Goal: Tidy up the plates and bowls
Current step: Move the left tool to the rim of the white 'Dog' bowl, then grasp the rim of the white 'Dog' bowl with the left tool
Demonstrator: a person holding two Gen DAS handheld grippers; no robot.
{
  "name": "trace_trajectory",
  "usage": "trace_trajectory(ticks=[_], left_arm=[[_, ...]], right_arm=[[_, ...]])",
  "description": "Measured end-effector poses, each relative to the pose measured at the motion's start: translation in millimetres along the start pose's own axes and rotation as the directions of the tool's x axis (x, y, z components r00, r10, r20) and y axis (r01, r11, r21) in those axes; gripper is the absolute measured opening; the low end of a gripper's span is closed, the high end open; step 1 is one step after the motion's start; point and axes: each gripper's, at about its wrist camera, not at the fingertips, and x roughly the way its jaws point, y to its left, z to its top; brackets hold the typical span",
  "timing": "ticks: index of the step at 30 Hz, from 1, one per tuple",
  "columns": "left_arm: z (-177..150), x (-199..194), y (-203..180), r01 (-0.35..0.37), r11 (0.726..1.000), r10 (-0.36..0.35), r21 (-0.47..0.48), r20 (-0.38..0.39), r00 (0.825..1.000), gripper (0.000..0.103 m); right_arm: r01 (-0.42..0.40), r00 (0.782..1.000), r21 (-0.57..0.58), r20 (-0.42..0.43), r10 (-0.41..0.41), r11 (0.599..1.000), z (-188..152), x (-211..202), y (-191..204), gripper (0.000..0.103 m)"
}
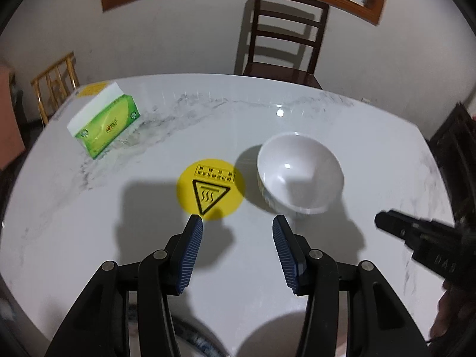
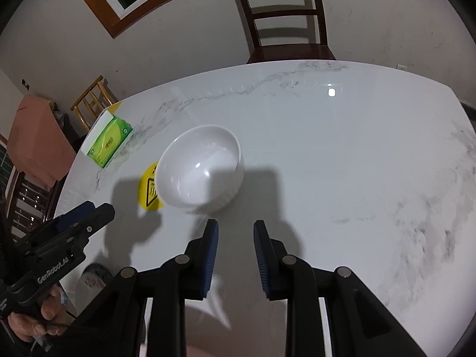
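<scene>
Both claws empty, white bowl point(image 1: 300, 175) ungrasped.
My left claw point(image 1: 238, 226) and right claw point(image 2: 235, 229) gape wide; a careless rim pinch could skid it across the glossy surface point(image 2: 342, 148).

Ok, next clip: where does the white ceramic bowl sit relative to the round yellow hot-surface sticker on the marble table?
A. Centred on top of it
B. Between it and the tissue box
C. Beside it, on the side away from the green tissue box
C: the white ceramic bowl stands next to the round yellow hot-surface sticker, opposite the green tissue box.
</scene>
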Motion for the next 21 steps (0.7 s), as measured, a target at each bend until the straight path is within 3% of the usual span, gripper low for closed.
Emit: trace_trajectory(ticks=[8, 21], left_arm=[[25, 35, -1, -0.001, 0.999, 0.000, -0.048, -0.020, 1.000, 0.046], [39, 77, -13, -0.014, 0.999, 0.013, -0.030, -0.041, 0.999, 0.045]], right_arm=[[-0.035, 0.999, 0.035, 0.008, 0.034, 0.999, 26, 24, -3, 0.025], [0.010, 1.000, 0.026, -0.027, -0.009, 1.000, 44, 69, 1, 0.025]])
